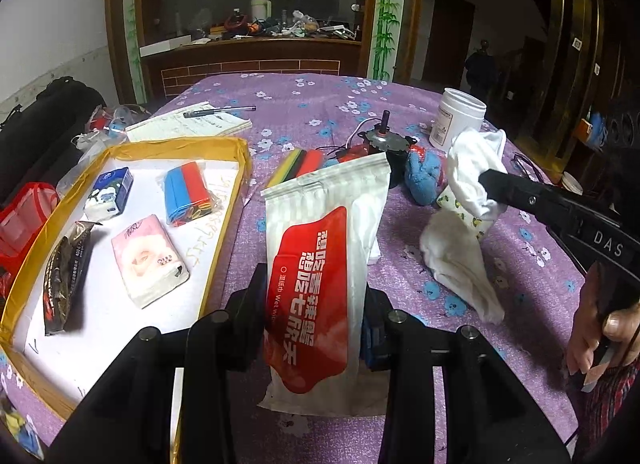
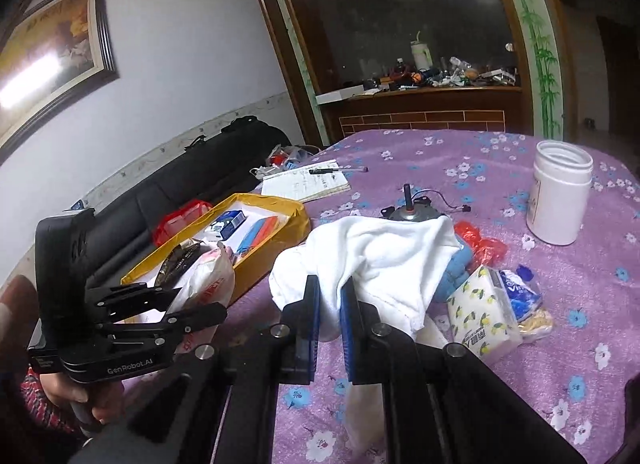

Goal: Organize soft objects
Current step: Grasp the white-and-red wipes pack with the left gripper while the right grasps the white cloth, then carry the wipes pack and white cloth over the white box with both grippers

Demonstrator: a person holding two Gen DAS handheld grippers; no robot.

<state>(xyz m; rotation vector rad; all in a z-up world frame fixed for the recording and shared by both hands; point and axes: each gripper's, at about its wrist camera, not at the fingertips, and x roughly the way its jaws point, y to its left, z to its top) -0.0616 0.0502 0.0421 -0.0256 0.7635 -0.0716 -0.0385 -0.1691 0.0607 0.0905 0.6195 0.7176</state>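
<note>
Right wrist, white cloth (image 2: 384, 252) pinched in hand-held gripper (image 2: 330, 304)

Left wrist view: low over purple tablecloth (image 1: 320, 112), close, facing far cabinet (image 1: 256, 52), yellow-rimmed tray (image 1: 176, 144) at left. Right wrist view: further right, angled leftward toward sofa (image 2: 192, 180). Shared: tray (image 2: 296, 220), white jar (image 1: 460, 116) (image 2: 560, 204), notebook (image 1: 188, 124) (image 2: 308, 180).

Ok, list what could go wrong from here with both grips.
1. The white cloth, pinched by the right hand-held gripper, trails low and may snag the motor or drag the lemon-print tissue pack.
2. The wet wipes pack, clamped low by the left hand-held gripper, could flop or slip.
</note>
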